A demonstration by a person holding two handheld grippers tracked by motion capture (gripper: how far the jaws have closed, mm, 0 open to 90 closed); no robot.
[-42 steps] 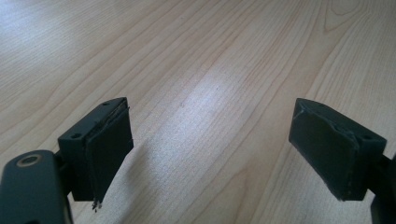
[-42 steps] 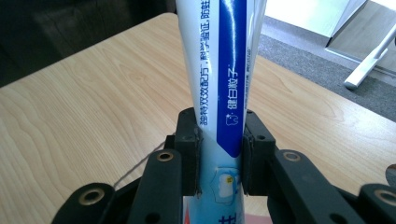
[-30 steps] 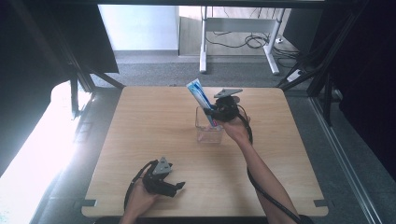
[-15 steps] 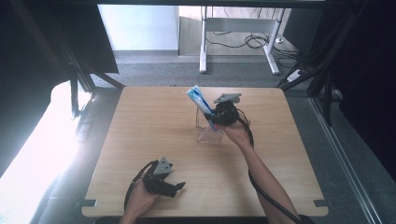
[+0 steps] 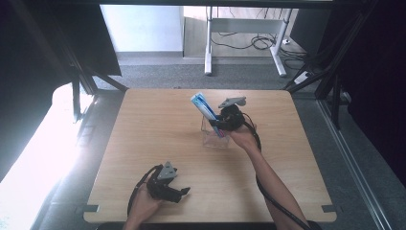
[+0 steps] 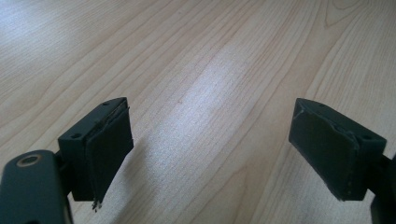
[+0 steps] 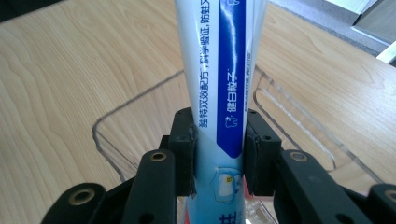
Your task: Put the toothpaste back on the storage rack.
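- My right gripper (image 7: 219,154) has the toothpaste tube (image 7: 222,88) between its jaws, over the clear plastic box (image 7: 140,135). The pads sit against both sides of the tube, so I read it as gripped, though only lightly.
- Its jaws have just been opening a little with the tube between them. My guess: the release has begun and the drop into the box is next.
- From the high view, the tube (image 5: 205,106) leans up and to the left out of the box (image 5: 216,139), lower end inside it. It stood steeper a second ago; now it tips further over.
- I can't tell whether the tube's end touches the box floor.
- My left gripper (image 6: 210,154) is released, jaws wide apart, nothing between them. It rests low on the table near my edge (image 5: 173,189), well apart from the box.
- Table (image 5: 158,124): light wood, matte sheen, otherwise bare.
- Room: grey carpet beyond the table, white desk legs (image 5: 208,43) with cables on the floor, bright glare at the left side.
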